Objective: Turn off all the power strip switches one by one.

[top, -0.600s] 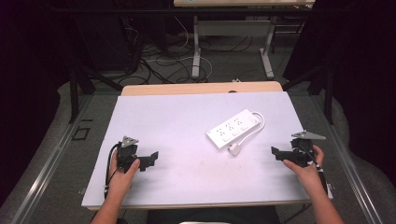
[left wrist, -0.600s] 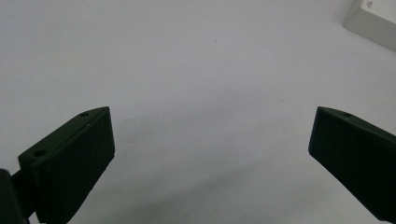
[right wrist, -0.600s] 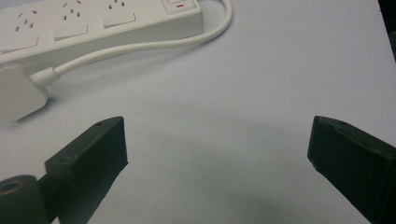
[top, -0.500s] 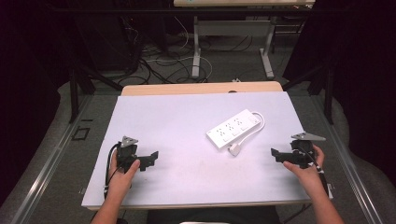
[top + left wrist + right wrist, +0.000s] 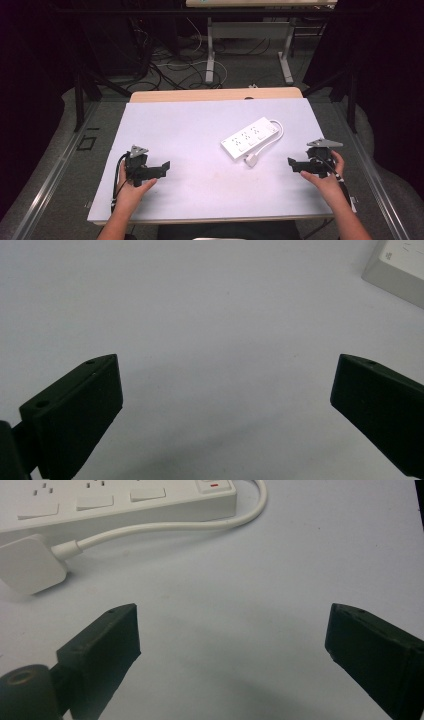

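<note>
Both grippers, left gripper and right gripper, are being held spread and empty flanking the white power strip, whose plug is risking being snagged by its looped cord.

The left tool is lying level in the left hand, jaws spread wide and pointing toward the right tool, whose jaws are gaping equally wide, facing back.

Glossy white plastic power strip on matt, smooth table
</note>
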Available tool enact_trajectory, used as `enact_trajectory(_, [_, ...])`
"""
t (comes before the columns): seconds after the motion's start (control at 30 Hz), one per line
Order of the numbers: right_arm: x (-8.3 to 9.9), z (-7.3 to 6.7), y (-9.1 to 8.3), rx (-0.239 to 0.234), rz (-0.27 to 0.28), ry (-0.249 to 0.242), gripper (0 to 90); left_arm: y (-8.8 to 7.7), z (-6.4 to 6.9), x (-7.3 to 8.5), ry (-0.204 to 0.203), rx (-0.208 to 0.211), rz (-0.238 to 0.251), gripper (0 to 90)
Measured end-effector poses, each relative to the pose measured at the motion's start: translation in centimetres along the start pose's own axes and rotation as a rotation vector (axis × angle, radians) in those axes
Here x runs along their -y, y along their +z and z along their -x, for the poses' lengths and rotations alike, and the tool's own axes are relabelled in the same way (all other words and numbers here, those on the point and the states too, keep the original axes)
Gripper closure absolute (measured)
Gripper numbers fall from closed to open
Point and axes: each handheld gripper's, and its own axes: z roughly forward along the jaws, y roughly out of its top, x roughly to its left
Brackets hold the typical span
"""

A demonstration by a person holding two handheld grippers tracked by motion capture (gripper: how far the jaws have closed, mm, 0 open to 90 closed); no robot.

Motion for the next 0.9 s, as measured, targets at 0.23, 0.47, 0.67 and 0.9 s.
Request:
enact_trajectory(0.23, [-1.7,-0.4,-0.2,-0.006,-0.020,-0.028,8.0,-0.2,0.1,0.1,0.025,-0.009,0.003,0.4])
enact_trajectory(0.47, [-3.1,-0.8,-0.3,-0.024,-0.048,-0.049,13.5,-0.1,0.2,0.2,0.032,-0.019,-0.002,0.6])
enact_trajectory(0.67, [-4.1,-1.0,-0.2,-0.047,-0.074,-0.083,14.5,-0.1,0.2,0.3,0.028,-0.023,-0.003,0.9])
enact_trajectory(0.9, [-5.1,-1.1,0.2,-0.061,-0.112,-0.104,14.9,-0.1,0.2,0.3,0.030,-0.025,-0.007,1.4])
